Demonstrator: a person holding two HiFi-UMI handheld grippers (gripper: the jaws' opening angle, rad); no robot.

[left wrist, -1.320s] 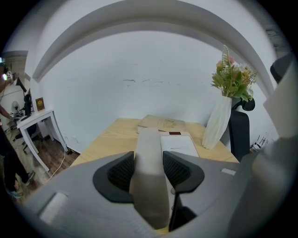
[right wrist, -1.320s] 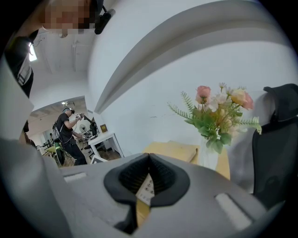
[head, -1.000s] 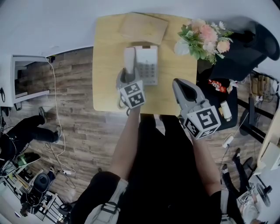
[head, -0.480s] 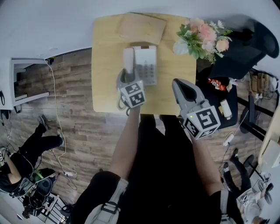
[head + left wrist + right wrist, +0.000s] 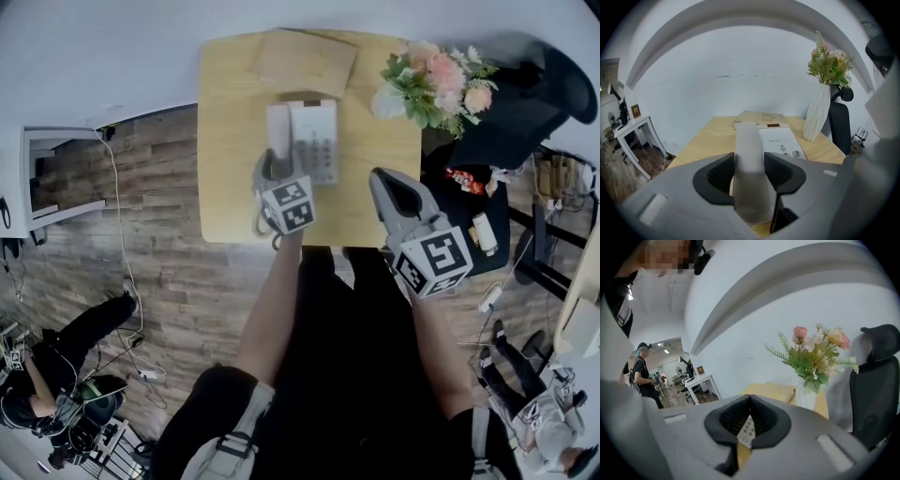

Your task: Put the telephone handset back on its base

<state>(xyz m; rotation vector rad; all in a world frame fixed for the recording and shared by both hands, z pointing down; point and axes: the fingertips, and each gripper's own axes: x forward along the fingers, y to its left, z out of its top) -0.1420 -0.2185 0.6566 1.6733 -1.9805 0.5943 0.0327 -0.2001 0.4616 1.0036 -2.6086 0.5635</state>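
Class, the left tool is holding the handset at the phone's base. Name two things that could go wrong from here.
1. The left tool grips the handset near its close end, so the far end may tilt and miss its seat on the base.
2. The vase stands close beside the base, so a wide swing could topple it.

The head camera is up high and looks almost straight down on the square light wooden table [image 5: 225, 141]. The camera on the left gripper [image 5: 277, 165] sits low and very close behind its jaws, looking across the table to the plain white wall [image 5: 740, 61]. The camera on the right gripper [image 5: 386, 180] sits low too and faces that same wall. All three see the table and the pink and yellow flowers in a white vase [image 5: 436, 80]. The head and left gripper views both show the long white telephone handset [image 5: 749, 178].
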